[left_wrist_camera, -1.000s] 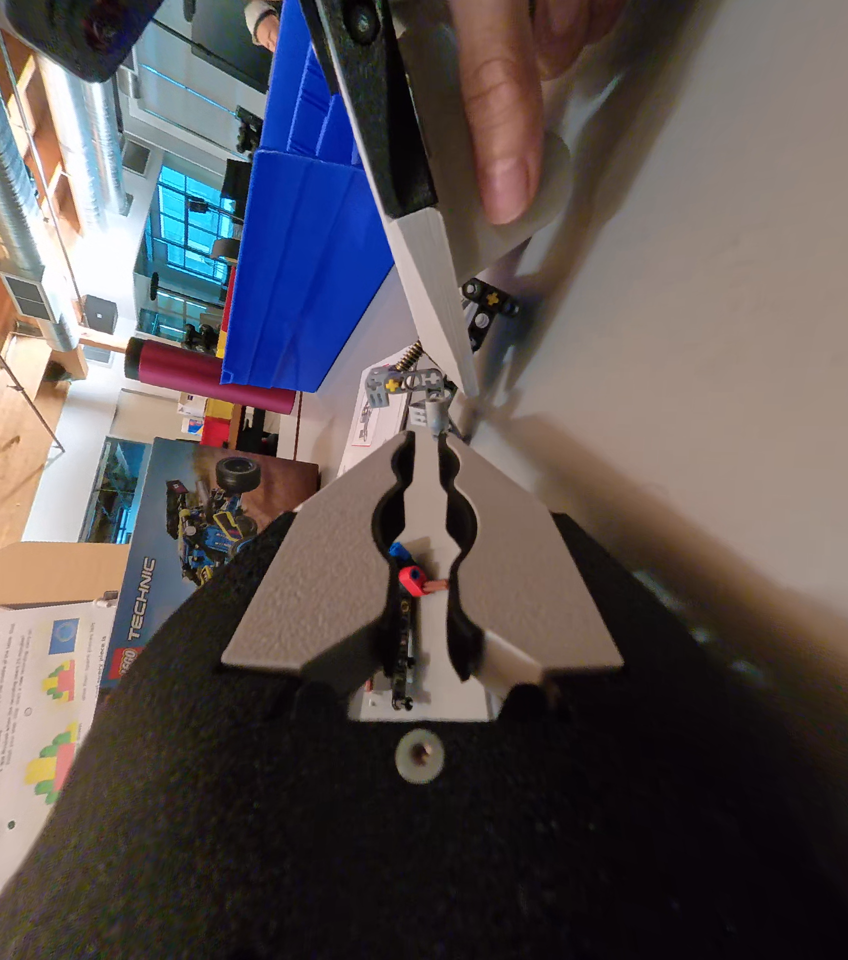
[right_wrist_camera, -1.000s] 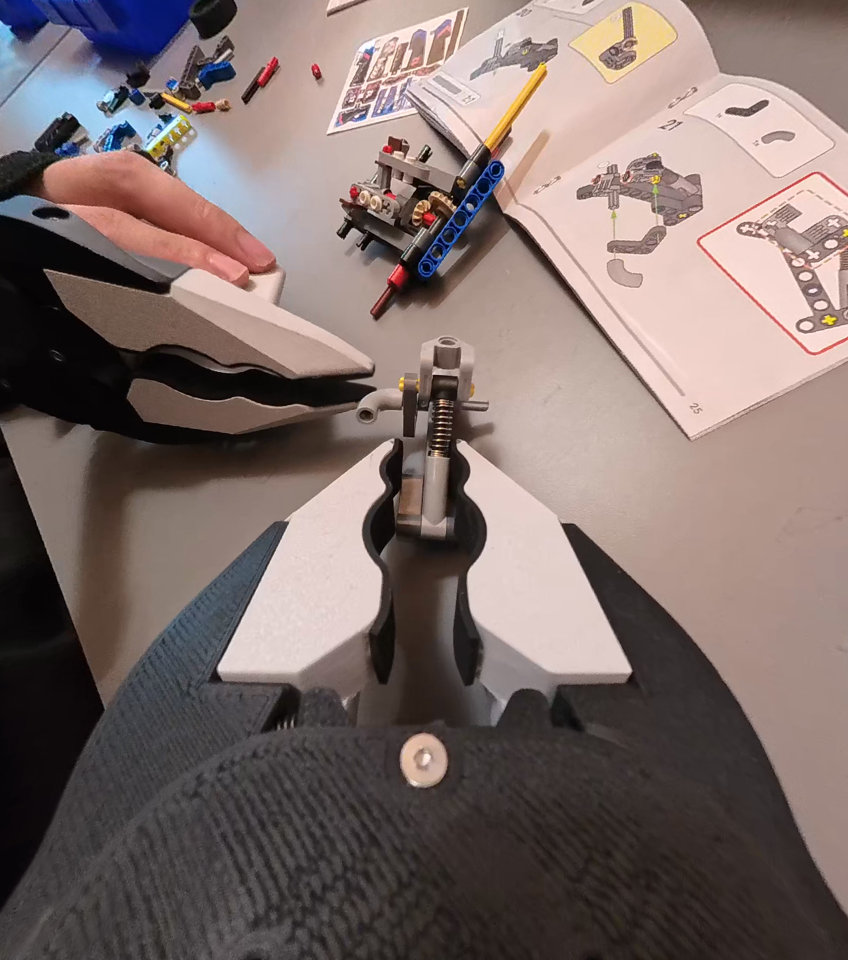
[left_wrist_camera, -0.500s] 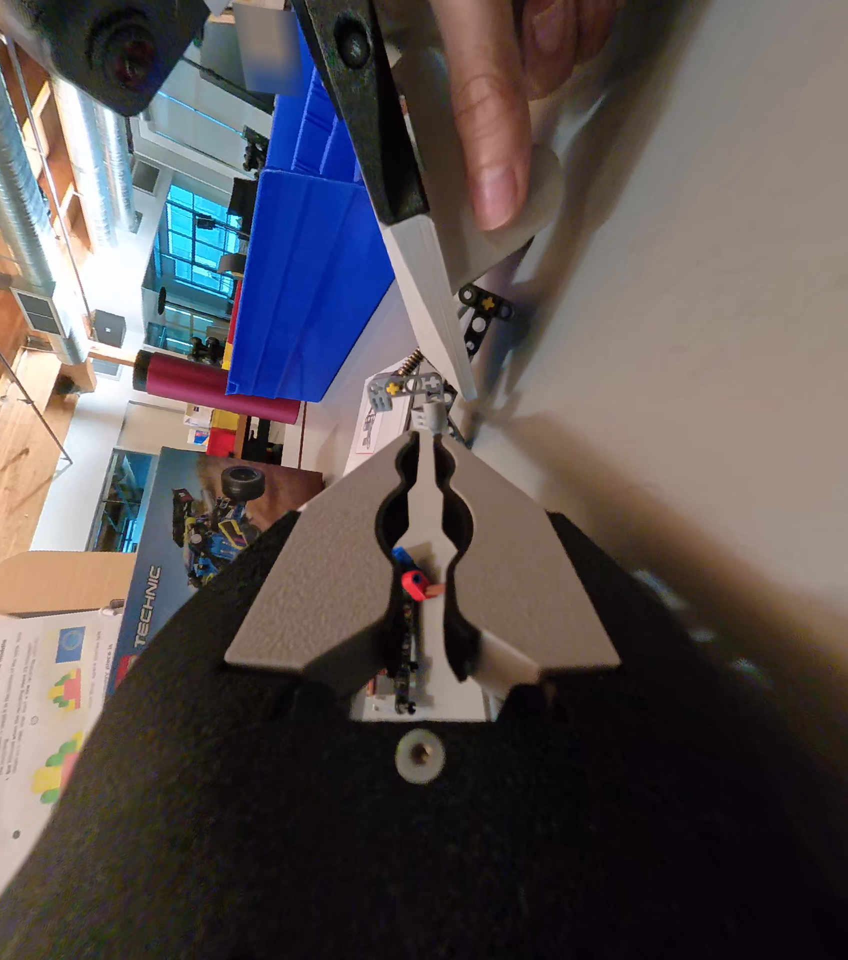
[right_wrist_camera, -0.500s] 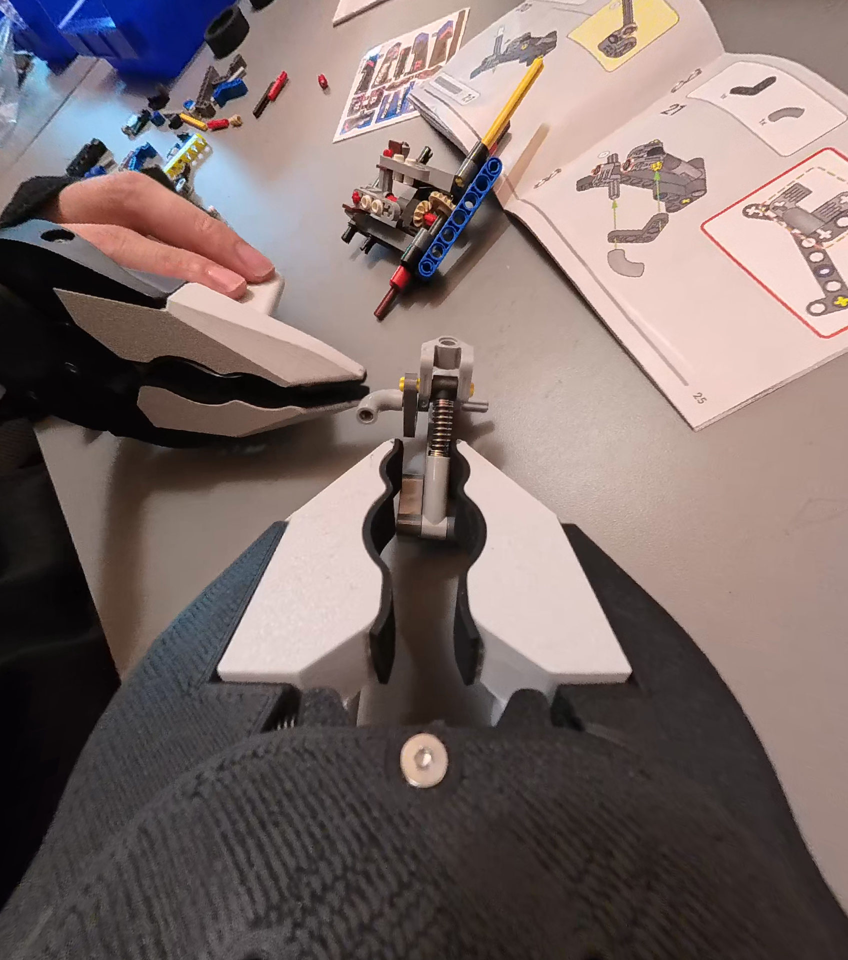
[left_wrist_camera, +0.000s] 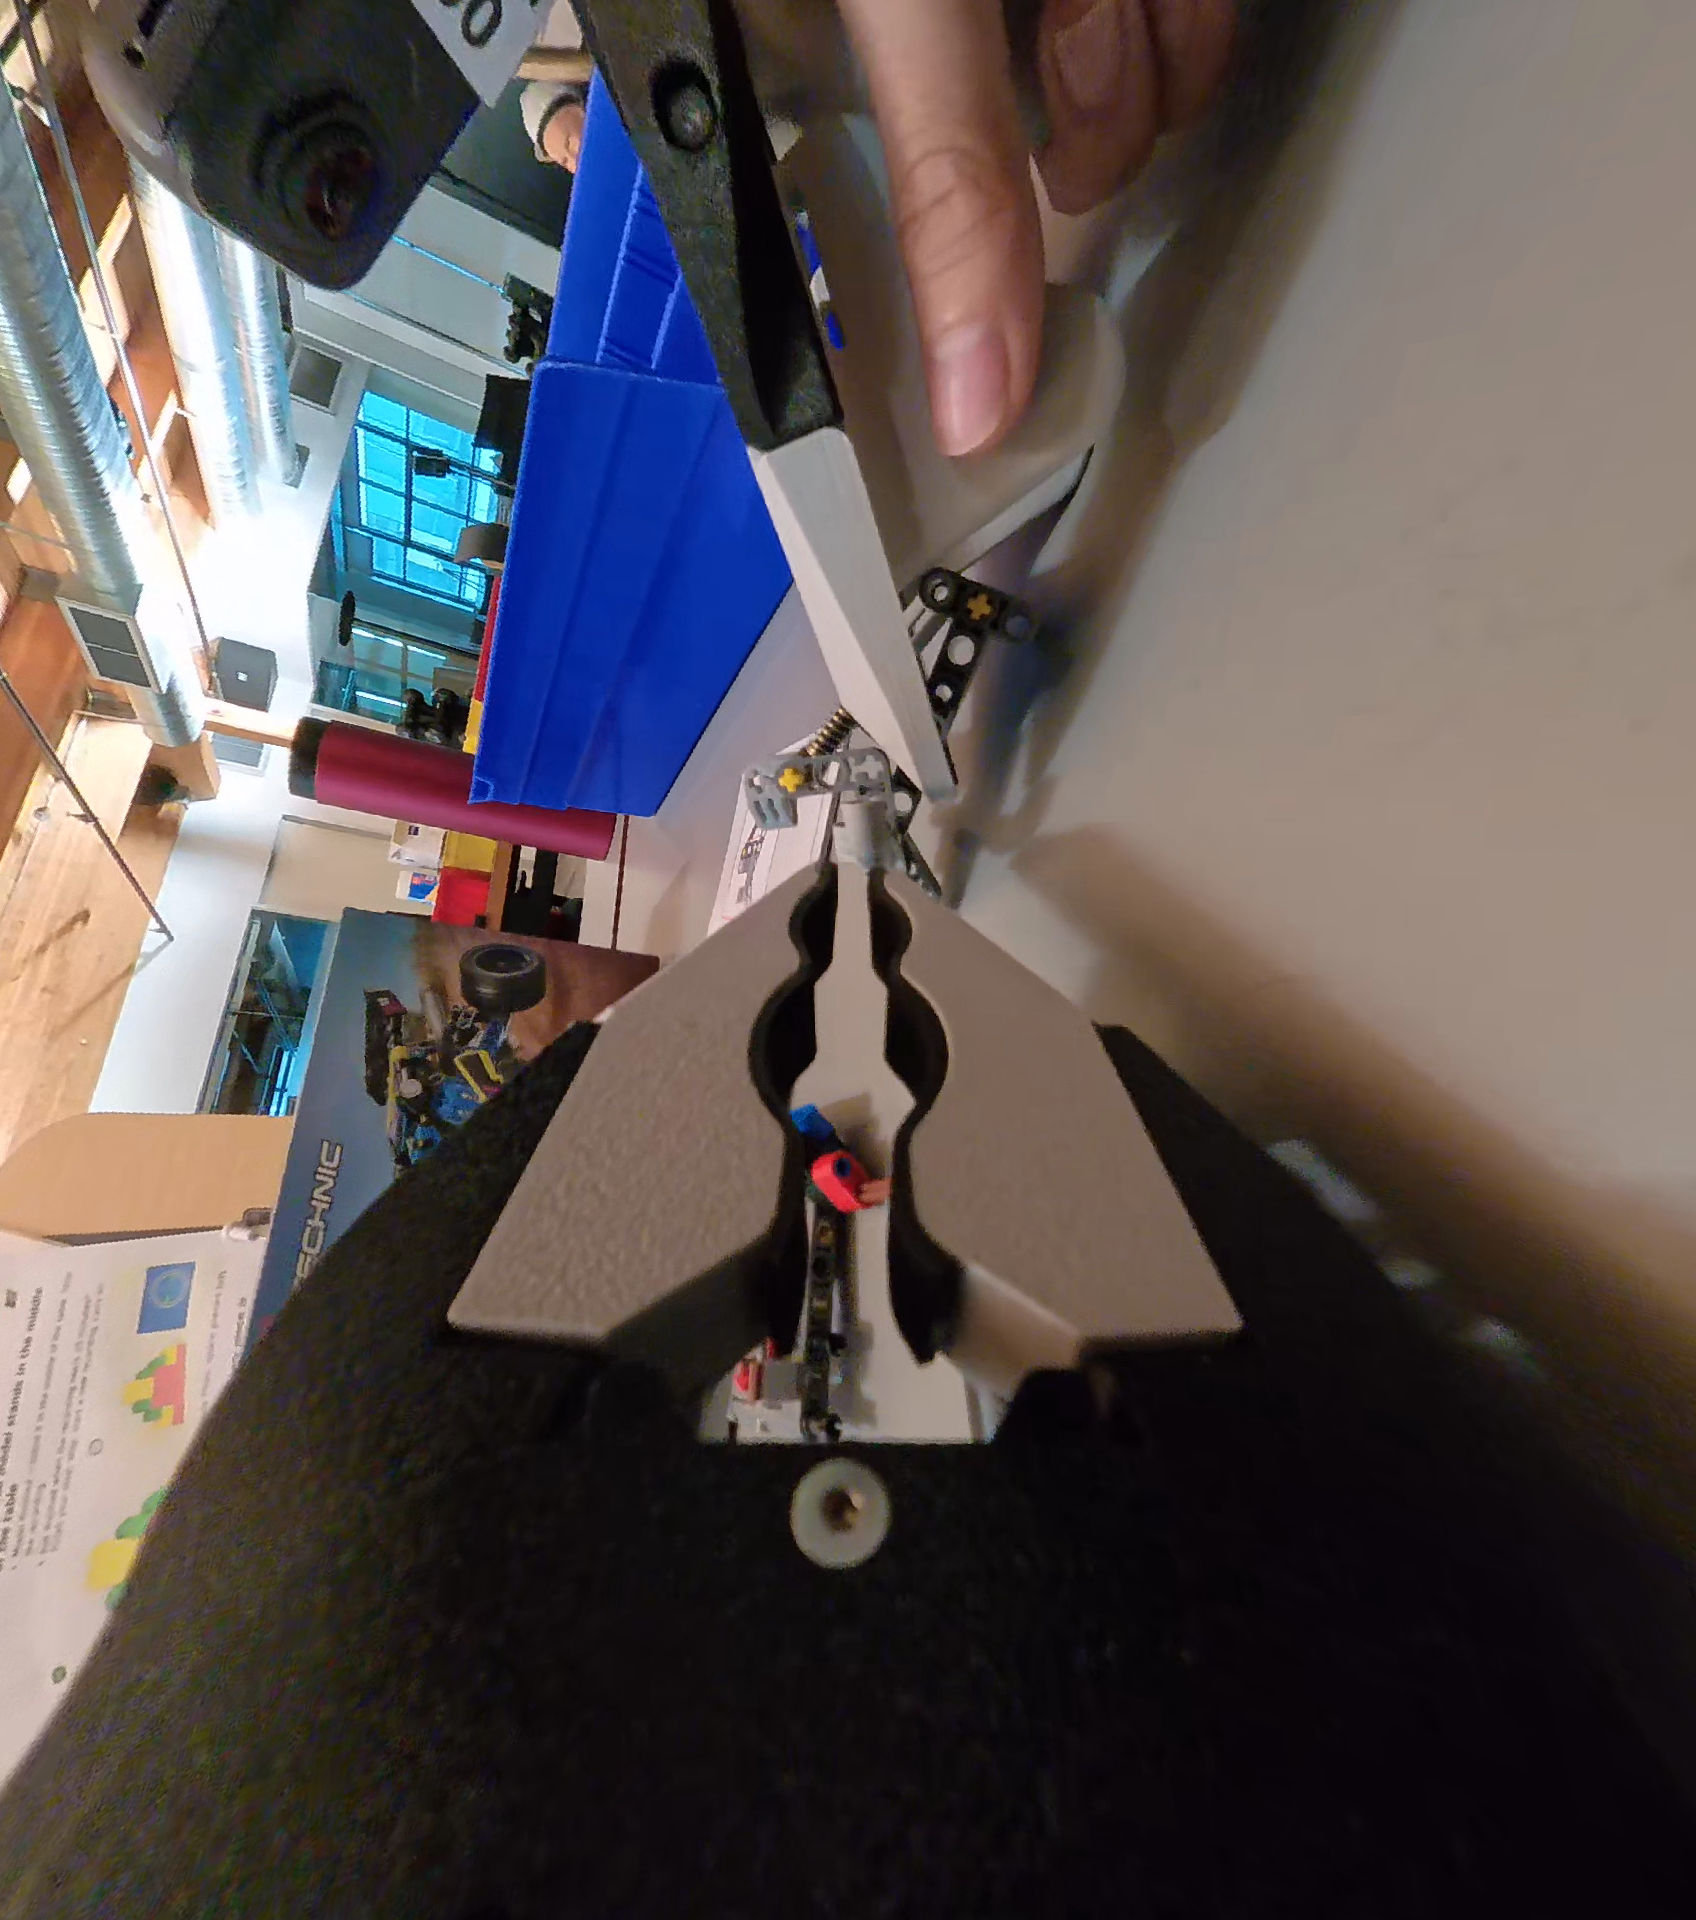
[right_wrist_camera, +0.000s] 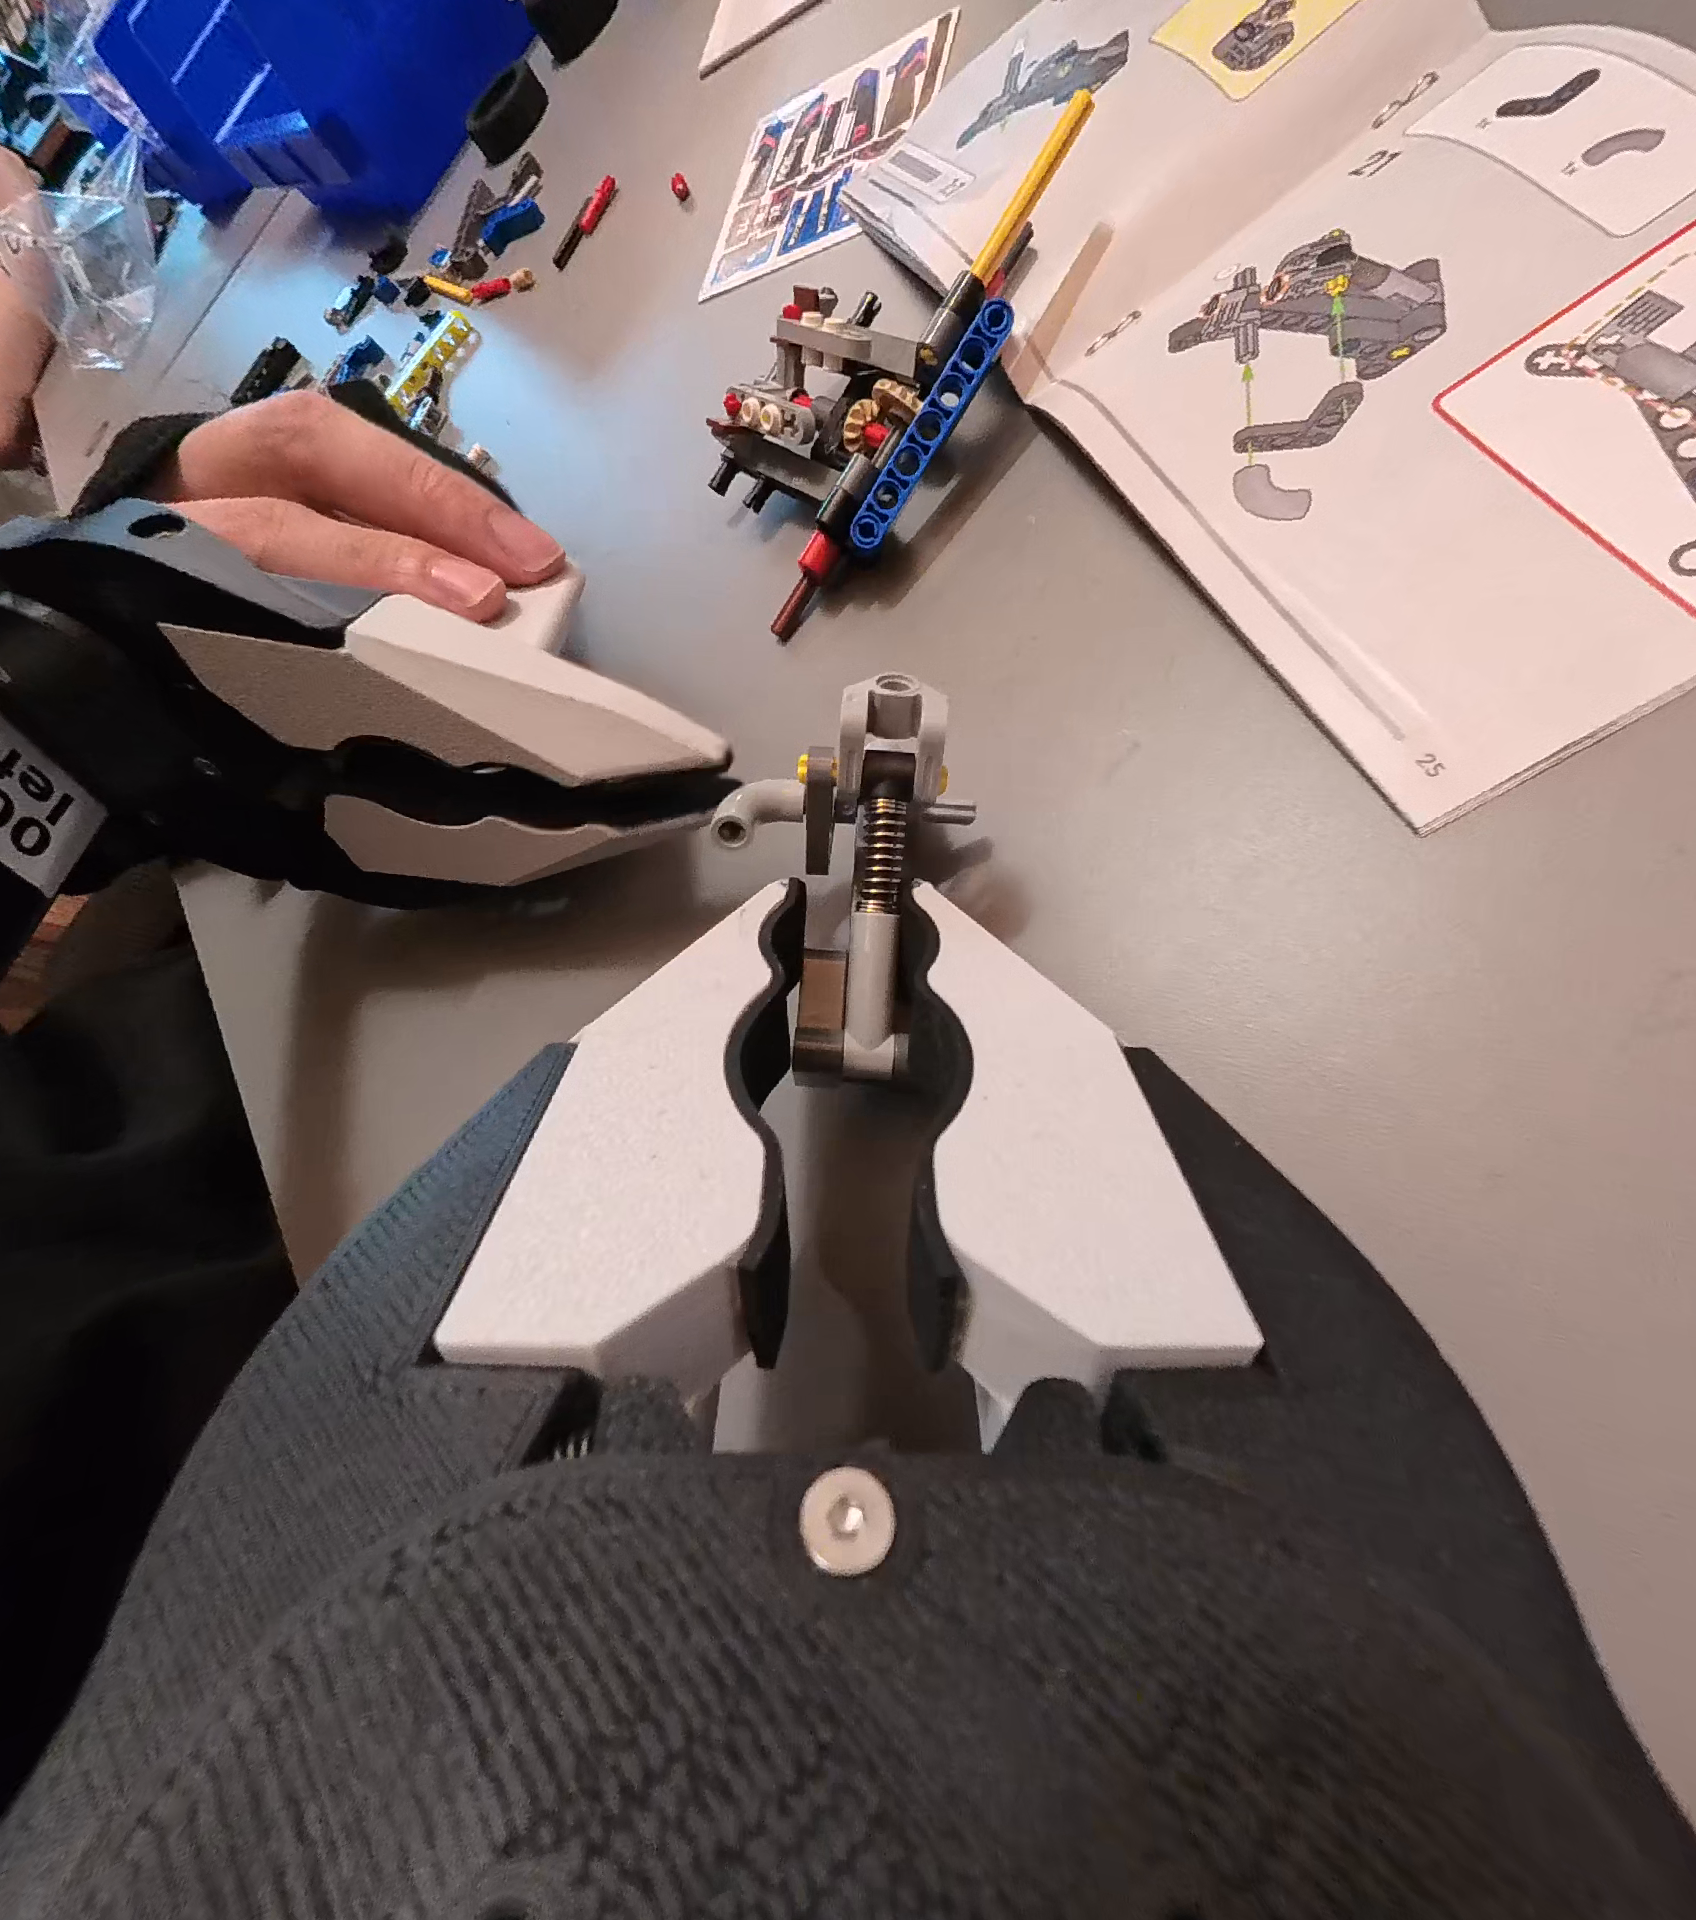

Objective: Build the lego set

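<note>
Two hand-held grippers: right (right_wrist_camera: 849,904) clamps one spring assembly (right_wrist_camera: 870,831), left (right_wrist_camera: 719,784) pinches its one grey connector (right_wrist_camera: 756,816).

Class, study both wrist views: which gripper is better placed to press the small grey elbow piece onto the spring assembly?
Probably the left gripper: it pinches the elbow piece beside the spring assembly, which the right gripper clamps upright.

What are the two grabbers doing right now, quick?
Left gripper: closed on the small grey elbow piece.
Right gripper: closed on the spring shock assembly, held upright.
</note>
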A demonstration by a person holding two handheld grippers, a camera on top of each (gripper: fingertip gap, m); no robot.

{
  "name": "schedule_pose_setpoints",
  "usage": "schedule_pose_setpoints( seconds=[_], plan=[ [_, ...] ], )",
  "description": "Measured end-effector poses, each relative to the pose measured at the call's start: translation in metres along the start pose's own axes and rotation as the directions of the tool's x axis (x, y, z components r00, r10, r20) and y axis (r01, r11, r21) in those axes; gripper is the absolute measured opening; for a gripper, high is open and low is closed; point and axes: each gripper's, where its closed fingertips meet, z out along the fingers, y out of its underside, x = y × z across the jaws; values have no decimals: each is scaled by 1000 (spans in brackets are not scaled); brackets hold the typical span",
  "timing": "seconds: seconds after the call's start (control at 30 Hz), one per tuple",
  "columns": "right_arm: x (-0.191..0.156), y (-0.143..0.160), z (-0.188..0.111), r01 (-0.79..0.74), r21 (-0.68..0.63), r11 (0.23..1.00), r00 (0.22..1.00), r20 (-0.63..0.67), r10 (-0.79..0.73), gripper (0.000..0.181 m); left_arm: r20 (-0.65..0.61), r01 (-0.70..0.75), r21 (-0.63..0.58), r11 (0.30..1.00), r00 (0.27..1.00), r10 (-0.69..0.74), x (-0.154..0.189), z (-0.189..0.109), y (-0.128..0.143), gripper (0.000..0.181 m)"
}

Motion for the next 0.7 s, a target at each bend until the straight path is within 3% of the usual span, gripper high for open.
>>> schedule_pose_setpoints(
  seconds=[0.7],
  plan=[
    [-3,0,0,-31,2,1000,999,41,31,15,-8,0,6,1000,1000,0,2,-1,0,6]
  ],
)
